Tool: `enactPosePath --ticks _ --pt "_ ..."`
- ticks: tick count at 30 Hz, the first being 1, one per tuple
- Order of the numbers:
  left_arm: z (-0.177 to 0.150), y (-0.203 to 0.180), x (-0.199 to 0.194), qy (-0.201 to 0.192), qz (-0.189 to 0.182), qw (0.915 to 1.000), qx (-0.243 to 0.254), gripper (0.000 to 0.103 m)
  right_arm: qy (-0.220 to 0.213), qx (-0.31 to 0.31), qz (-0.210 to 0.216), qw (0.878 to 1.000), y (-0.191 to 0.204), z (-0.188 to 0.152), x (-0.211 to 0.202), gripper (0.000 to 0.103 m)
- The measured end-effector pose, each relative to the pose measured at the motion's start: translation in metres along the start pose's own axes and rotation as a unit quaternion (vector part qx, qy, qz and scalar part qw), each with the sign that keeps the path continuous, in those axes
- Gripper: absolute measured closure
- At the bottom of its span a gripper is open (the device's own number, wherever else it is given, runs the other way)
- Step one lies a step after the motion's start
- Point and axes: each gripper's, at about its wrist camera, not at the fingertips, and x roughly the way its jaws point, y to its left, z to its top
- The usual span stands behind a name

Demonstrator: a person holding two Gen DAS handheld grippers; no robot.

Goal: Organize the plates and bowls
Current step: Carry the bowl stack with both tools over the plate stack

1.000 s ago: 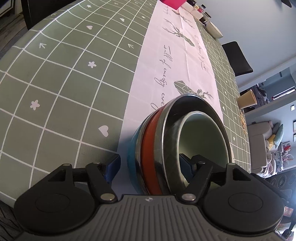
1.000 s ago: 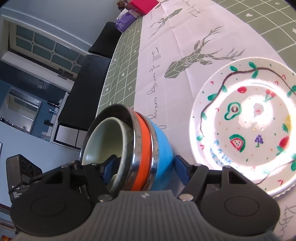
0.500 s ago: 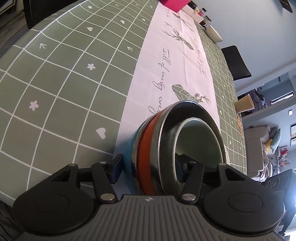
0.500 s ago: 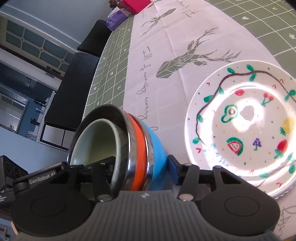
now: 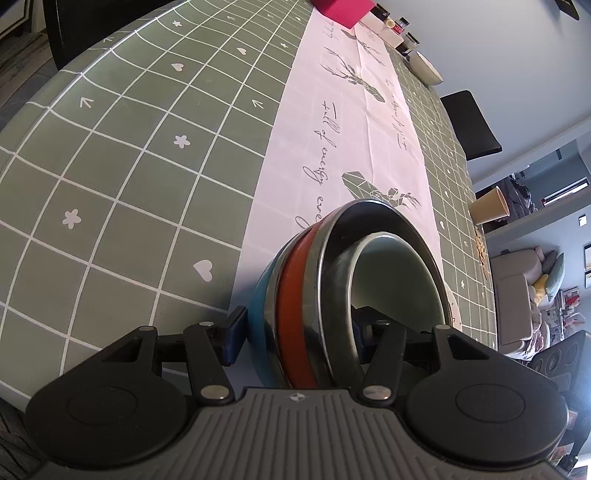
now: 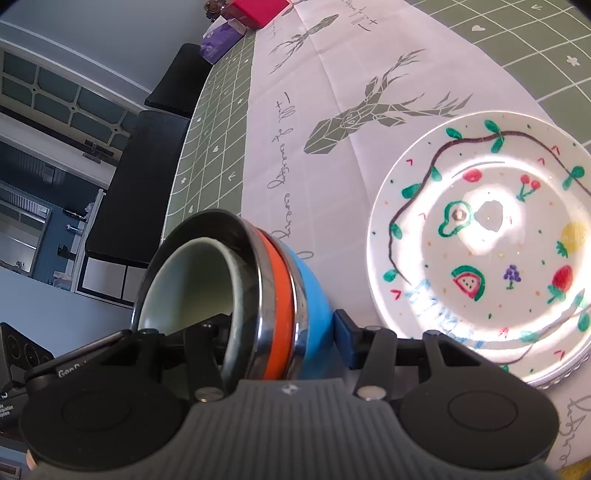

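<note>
**Bowls nested in a stack, gripped from both sides above a dining table**

Bowls point(image 5: 332, 295) sit one inside another as a single stack, tipped on its side so the open mouths face sideways. From the outside in: a blue bowl point(image 6: 314, 291), an orange band with steel rims either side of it, a dark steel bowl, and a pale green bowl point(image 5: 399, 284) innermost.

The left gripper point(image 5: 295, 328) is clamped across the stack's rim. One blue pad presses the blue outer wall; the other finger reaches inside the pale green bowl.

The right gripper point(image 6: 284, 332) is clamped on the opposite side of the stack in the same way, with one finger inside the pale green bowl and its blue pad point(image 6: 343, 339) just beside the blue outer wall. Contact there is hard to make out.

The stack is over a white table runner point(image 5: 351, 155) printed with grey deer and script, which lies along a green checked tablecloth point(image 5: 129, 166).

Just beside the stack, in the right wrist view, a white plate point(image 6: 487, 240) painted with fruit lies flat on the runner, on top of another plate whose edge shows beneath it.

A pink box point(image 5: 343, 9) and small jars stand at the far end of the table. A paper cup point(image 5: 491, 206) is near the table's edge.
</note>
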Motion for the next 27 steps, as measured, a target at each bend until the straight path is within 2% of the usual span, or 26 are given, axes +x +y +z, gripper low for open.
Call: enactPosePath --ticks 7,12,17,23,27 --pt "-0.001 -0.003 -0.005 -0.006 -0.003 0.9999 0.01 0.041 -0.002 0.0 0.008 1.0 0.0 0.0 -0.005 0.054" --pt "0.0 -0.008 -0.016 -0.016 -0.015 0.9997 0.007 0.041 -0.024 -0.028 0.01 0.999 0.01 -0.001 -0.017 0.054" --pt "-0.002 -0.022 -0.029 -0.035 -0.017 0.999 0.02 0.041 -0.039 -0.033 0.021 0.998 0.016 0.003 -0.032 0.054" --pt "-0.002 -0.039 -0.031 -0.035 -0.026 0.9987 0.026 0.041 -0.056 -0.042 0.02 0.997 0.016 0.006 -0.052 0.054" --pt "-0.001 -0.058 -0.029 -0.039 -0.027 0.9976 0.052 0.04 -0.068 -0.031 0.023 0.997 0.01 0.012 -0.064 0.054"
